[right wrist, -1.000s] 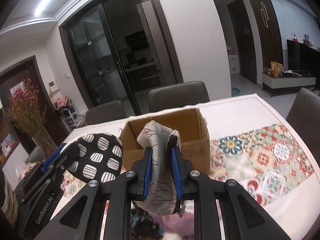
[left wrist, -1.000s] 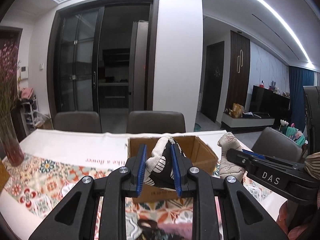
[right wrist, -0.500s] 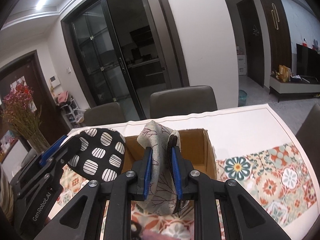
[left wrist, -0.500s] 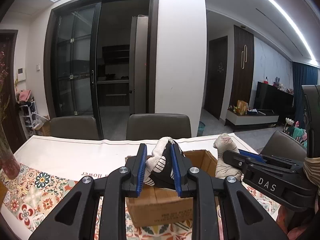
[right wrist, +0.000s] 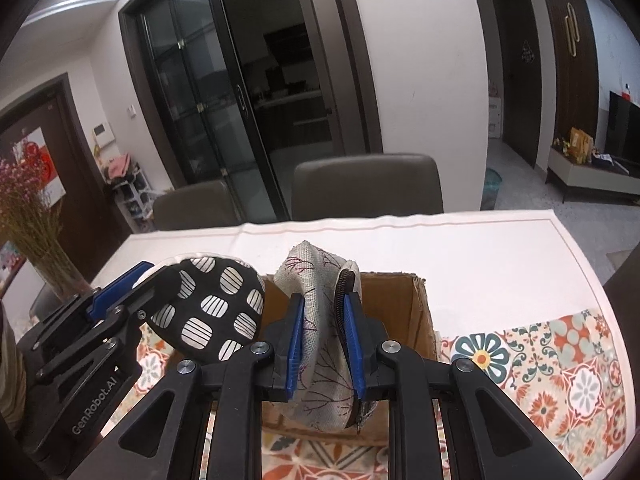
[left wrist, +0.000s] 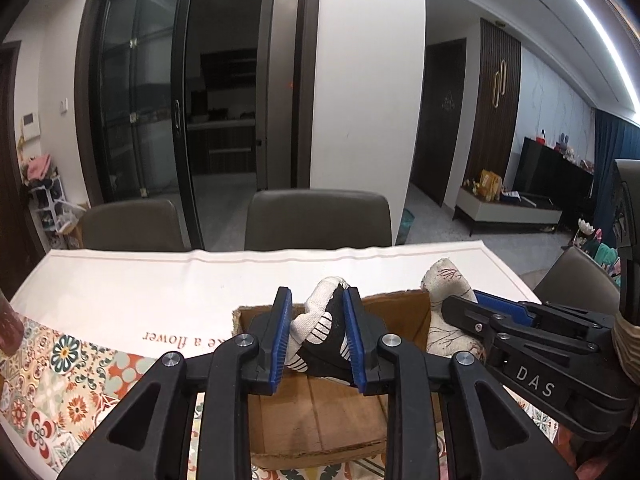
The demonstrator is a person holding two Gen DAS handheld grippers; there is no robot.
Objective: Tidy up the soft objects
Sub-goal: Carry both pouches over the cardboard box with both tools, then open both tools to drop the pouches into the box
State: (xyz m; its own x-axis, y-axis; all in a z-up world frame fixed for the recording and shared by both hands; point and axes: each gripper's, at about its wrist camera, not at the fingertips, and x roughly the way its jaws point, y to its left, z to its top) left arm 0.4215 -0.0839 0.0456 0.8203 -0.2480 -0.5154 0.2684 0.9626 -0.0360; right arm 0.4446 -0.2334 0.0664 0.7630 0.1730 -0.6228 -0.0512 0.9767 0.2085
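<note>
Nearest to us, our left gripper point(left wrist: 316, 340) has its blue-padded jaws clamped on a black fabric pouch with white striped patches point(left wrist: 320, 334); the jaws are just starting to open, yet the pads press the cloth on both sides. Its pale lining bulges out above the pads. Our right gripper point(right wrist: 323, 342) is clamped on a beige linen pouch printed with maroon twigs and edged with a dark zipper point(right wrist: 326, 344), which stands upright between the pads and hangs below them.

Both pouches are held in the air over an open brown cardboard box point(left wrist: 320, 412), the black one above its left half and the beige one above its right half. The box floor looks bare, though the grippers hide part of it, so we cannot be sure.

The box sits on a table under a cloth with a plain white far band and a tile-patterned near band in orange and teal point(right wrist: 560, 360). At the far left stands a vase of dried pink flowers point(right wrist: 28, 216). Beyond the table are two grey-brown upholstered chairs point(right wrist: 368, 186), then dark-framed glass sliding doors point(right wrist: 208, 112) and a white wall.

Compared with a second ago, both grippers have come forward: the box then lay ahead of the pouches, and now it lies beneath them.
</note>
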